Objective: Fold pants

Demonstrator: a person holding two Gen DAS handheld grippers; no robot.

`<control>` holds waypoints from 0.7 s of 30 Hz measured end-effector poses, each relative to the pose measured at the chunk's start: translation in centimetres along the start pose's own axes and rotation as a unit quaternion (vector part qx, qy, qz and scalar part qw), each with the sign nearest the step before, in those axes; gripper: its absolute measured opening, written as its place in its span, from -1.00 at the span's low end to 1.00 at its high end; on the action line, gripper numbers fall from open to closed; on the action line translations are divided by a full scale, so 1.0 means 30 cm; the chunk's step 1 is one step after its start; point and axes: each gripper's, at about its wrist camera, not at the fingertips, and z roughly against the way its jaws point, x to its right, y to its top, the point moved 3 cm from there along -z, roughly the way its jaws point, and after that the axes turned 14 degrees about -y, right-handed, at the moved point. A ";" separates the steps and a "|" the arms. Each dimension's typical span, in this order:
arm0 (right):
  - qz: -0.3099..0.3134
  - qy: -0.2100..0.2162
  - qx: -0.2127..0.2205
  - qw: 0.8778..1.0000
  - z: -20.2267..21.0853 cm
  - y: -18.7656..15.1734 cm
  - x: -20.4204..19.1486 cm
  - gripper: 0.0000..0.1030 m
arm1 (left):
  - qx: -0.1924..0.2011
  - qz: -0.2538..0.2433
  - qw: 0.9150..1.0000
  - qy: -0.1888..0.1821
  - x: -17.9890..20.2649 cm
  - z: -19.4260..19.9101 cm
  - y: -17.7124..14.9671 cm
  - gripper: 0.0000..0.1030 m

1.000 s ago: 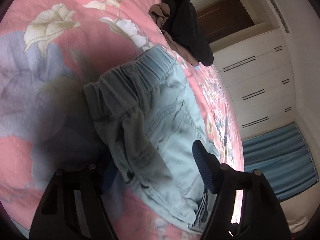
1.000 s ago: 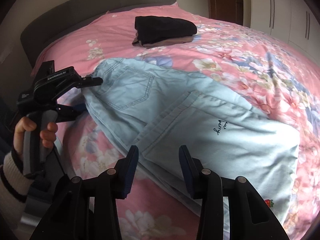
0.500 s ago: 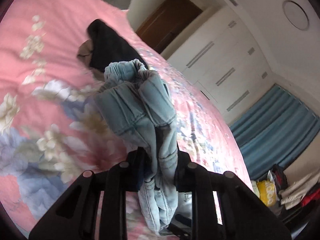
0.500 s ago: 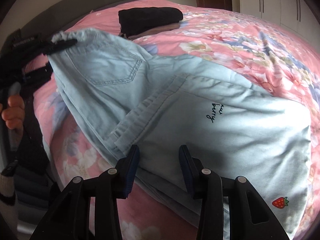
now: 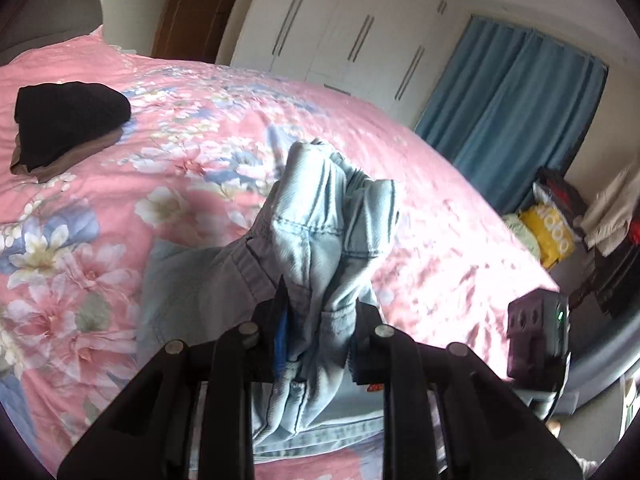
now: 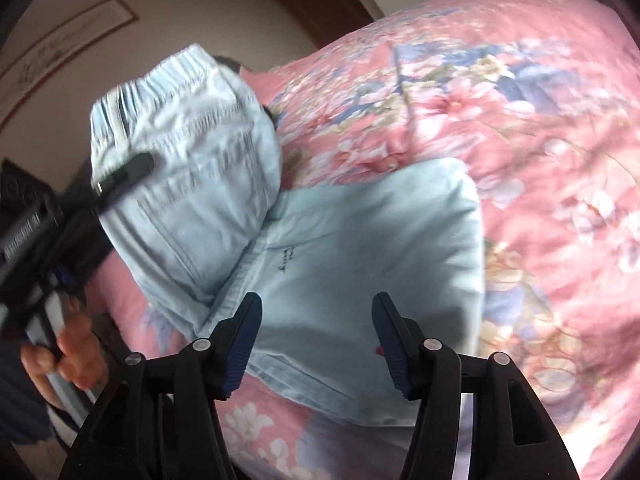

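In the left wrist view the left gripper (image 5: pixel 320 332) sits at six o'clock, its jaws clamped on a bunched fold of the pale blue denim pants (image 5: pixel 328 240). The fabric rises in a crumpled peak toward twelve o'clock, while the rest lies flat on the bed (image 5: pixel 120 208) under and to nine o'clock of the jaws. At four o'clock a dark camera block with a small green light (part of the other tool) juts in.

In the right wrist view the right gripper (image 6: pixel 318 340) is at six o'clock. Its jaws have just been opening and stand apart above the folded lower part of the pants (image 6: pixel 360 264), gripping nothing; whether the pads brush the cloth I cannot tell. Small dark script is stitched on the denim just above the jaws, too blurred to read, and a red mark peeks out beside the right finger. At ten o'clock the elastic waistband end hangs lifted, pinched by the left tool, with a hand (image 6: pixel 68 352) on its handle at eight o'clock.

Farther off, at ten o'clock in the left view, a black garment (image 5: pixel 68 120) lies on a brown one. A yellow bag (image 5: pixel 554 232) at three o'clock carries white lettering, unreadable. Behind stand white wardrobes (image 5: pixel 360 32) and a blue curtain (image 5: pixel 520 112).
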 end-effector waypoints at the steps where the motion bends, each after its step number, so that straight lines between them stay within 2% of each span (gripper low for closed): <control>1: -0.036 0.013 -0.001 0.999 0.007 0.002 0.050 0.23 | -0.020 -0.011 1.000 0.006 0.006 -0.038 -0.024 -0.58; 5: -0.160 0.104 -0.013 0.981 0.006 -0.011 0.185 0.25 | -0.099 -0.053 0.993 0.022 0.023 -0.143 -0.140 -0.54; 6: -0.178 0.119 -0.015 0.977 0.001 -0.014 0.198 0.28 | -0.113 -0.071 0.991 0.029 0.033 -0.161 -0.162 -0.44; 7: -0.189 0.128 -0.015 0.973 -0.003 -0.014 0.205 0.31 | -0.126 -0.083 0.988 0.030 0.022 -0.160 -0.186 -0.13; 8: -0.196 0.135 -0.015 0.971 -0.006 -0.015 0.203 0.34 | -0.135 -0.089 0.987 0.020 0.030 -0.168 -0.207 0.27; 9: -0.199 0.139 -0.016 0.970 -0.010 -0.013 0.200 0.39 | -0.140 -0.093 0.986 0.010 0.047 -0.178 -0.229 0.48; 10: -0.201 0.142 -0.017 0.969 -0.013 -0.010 0.195 0.42 | -0.140 -0.101 0.985 0.011 0.074 -0.191 -0.250 0.77; 14: -0.191 0.130 -0.030 0.973 -0.029 0.002 0.162 0.46 | -0.141 -0.115 0.983 0.023 0.069 -0.179 -0.260 0.79; 16: -0.180 0.119 -0.034 0.976 -0.038 0.006 0.142 0.46 | -0.138 -0.105 0.985 0.016 0.054 -0.186 -0.263 0.78; 20: -0.153 0.093 -0.041 0.983 -0.052 0.030 0.109 0.46 | -0.110 -0.066 0.992 0.001 0.024 -0.073 -0.266 0.78; 21: -0.144 0.081 -0.040 0.985 -0.054 0.032 0.103 0.39 | -0.102 -0.051 0.993 0.001 0.003 -0.045 -0.260 0.78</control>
